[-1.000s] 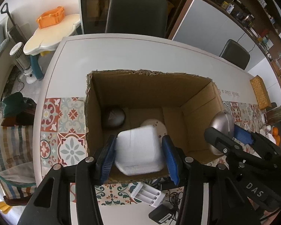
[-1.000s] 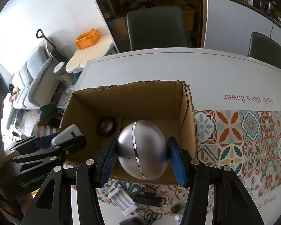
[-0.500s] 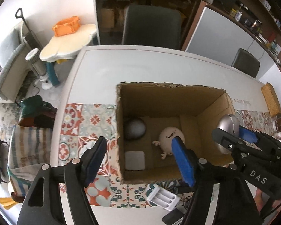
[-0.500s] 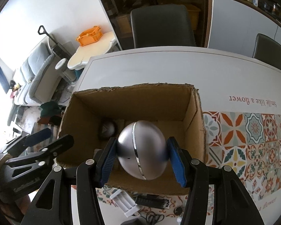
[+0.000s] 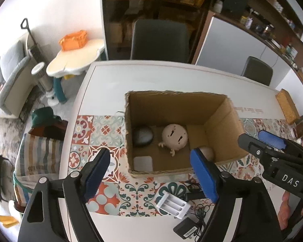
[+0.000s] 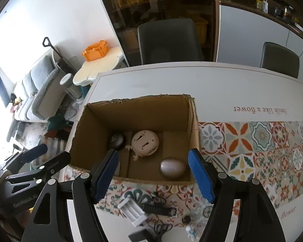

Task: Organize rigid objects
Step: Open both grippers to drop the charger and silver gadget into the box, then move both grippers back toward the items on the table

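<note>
- My left gripper [image 5: 151, 173] hangs over the cardboard box's [image 5: 222, 129] near edge, jaws opening, nothing between them.
- Inside: white square block [image 5: 142, 163], dark round object [image 5: 143, 135], beige round toy [image 5: 174, 136].

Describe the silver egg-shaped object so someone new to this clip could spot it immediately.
Find the open cardboard box on the patterned table mat. Inside it, look at the floor's near right corner, close to the right wall. The silver egg-shaped object lies there on its side, shiny and metallic, unlike the beige round toy and the dark ball further back.
</note>
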Demonstrator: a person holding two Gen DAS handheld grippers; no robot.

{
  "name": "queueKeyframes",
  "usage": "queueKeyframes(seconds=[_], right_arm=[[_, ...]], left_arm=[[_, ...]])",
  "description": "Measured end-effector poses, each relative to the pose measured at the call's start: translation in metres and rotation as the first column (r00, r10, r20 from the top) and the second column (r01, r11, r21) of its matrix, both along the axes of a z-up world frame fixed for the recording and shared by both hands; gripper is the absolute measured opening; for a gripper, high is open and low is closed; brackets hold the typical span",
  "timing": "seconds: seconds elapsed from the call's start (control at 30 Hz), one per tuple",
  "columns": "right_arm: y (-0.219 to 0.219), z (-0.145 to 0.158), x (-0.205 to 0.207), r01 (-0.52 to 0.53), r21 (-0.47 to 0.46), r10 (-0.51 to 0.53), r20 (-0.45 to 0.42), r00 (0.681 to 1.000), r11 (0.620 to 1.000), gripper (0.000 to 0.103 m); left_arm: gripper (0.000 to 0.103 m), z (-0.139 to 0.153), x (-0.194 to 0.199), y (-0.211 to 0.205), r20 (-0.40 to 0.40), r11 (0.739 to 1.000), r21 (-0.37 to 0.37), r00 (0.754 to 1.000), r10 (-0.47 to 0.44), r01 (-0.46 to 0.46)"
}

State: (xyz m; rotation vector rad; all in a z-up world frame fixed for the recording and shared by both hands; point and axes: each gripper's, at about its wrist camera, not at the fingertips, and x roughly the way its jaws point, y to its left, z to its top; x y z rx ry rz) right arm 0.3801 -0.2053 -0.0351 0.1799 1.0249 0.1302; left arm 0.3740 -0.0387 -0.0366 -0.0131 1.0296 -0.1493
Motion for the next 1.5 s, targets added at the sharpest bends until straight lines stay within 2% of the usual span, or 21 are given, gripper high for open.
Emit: queueKeyframes(seconds=[0.13, 0.33, 0.6, 1.03, 1.5], right_arm=[[-0.006, 0.007, -0.021, 0.008, 0.001, -0.008, 0.022, 1.000, 1.000, 0.072], [-0.014, 0.011, -0.049, 0.008, -0.007, -0.008, 0.037, 0.999, 1.000, 0.072], [-0.023, 0.010, -0.077, 0.015, -0.018, -0.014, 0.045, 0.999, 1.000, 0.072], [-0.037, -0.016, -0.107, 0.006, -0.018, -0.006, 0.000, 1.000, 1.000, 0.072], [-0.049, -0.059, -0.119, -0.036, -0.020, 0.034, -0.093, 0.995, 0.999, 0.072]], left_arm=[[0.091, 0.008, -0.017, -0.008, 0.027, 1.000, -0.001, 0.999, -0.017, 0.017], [0.091, 0.012, -0.039, -0.019, 0.053, 0.999, 0.005, 0.998, -0.041, 0.041], [0.091, 0.007, -0.063, -0.027, 0.047, 1.000, -0.013, 0.999, -0.027, 0.028], [0.091, -0.013, -0.095, -0.046, 0.046, 0.998, 0.061, 0.999, -0.007, 0.004], [0.091, -0.055, -0.106, -0.064, -0.056, 0.996, 0.085, 0.998, 0.015, -0.010]])
